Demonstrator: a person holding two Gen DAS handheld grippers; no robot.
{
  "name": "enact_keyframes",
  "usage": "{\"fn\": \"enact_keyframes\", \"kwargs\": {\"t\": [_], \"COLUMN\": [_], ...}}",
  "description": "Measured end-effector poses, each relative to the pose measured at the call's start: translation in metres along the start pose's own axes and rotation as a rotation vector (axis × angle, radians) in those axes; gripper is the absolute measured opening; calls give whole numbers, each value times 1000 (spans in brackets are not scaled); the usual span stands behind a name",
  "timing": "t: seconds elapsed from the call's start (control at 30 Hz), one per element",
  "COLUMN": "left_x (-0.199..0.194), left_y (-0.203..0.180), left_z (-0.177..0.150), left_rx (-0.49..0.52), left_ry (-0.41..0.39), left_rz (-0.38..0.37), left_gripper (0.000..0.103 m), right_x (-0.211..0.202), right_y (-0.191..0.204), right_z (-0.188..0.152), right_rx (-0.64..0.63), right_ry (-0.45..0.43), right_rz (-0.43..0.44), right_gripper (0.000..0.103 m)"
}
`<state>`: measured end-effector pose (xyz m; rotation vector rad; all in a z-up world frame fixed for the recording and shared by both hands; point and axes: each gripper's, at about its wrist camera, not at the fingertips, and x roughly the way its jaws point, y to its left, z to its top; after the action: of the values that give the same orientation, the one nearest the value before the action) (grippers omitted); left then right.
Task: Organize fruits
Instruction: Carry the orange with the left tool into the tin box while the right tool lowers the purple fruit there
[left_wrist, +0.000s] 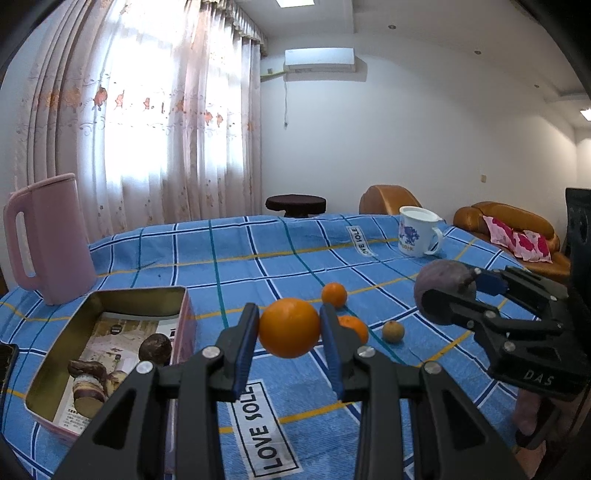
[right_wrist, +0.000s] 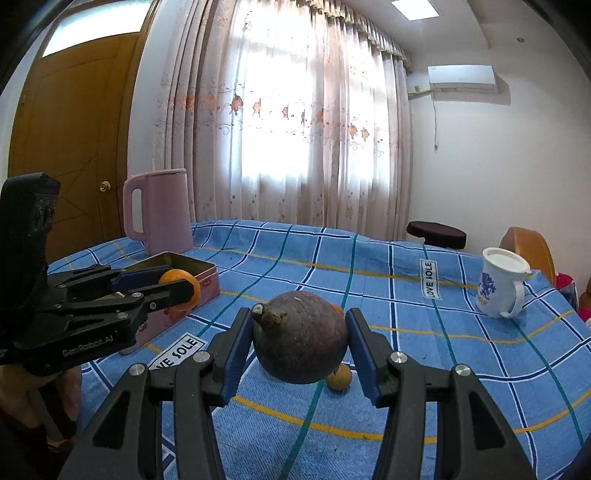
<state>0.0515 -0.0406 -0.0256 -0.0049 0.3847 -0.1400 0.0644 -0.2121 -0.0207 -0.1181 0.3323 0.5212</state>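
Left wrist view: left gripper (left_wrist: 289, 332) clamps orange (left_wrist: 289, 327) above blue plaid cloth (left_wrist: 258, 254), beside open tin (left_wrist: 110, 354); right gripper (right_wrist: 300, 339) pinches dark purple fruit (right_wrist: 300, 338) aloft over cloth

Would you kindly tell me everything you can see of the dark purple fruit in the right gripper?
The dark purple fruit is round, with dull, slightly mottled skin and a short brownish stem stub pointing up and to the left in the right wrist view. It is held clear of the blue checked cloth, clamped at its sides between the blue pads of the right gripper. Nothing else touches it. A small yellowish fruit lies on the cloth behind it.
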Motion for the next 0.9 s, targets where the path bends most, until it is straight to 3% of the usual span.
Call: {"fn": "enact_keyframes", "kwargs": {"t": [0.53,0.9], "left_x": [-10,-19], "left_y": [4,36], "left_z": [3,11], "left_rx": [11,-38], "left_ry": [-55,-58], "left_rz": [30,68], "left_gripper": [35,35], "right_x": [-8,8], "right_y": [6,22], "right_z": [2,30], "right_rx": [-31,-34], "right_ry": [-46,-27], "right_rz": [-5,80], "right_gripper": [53,53]}}
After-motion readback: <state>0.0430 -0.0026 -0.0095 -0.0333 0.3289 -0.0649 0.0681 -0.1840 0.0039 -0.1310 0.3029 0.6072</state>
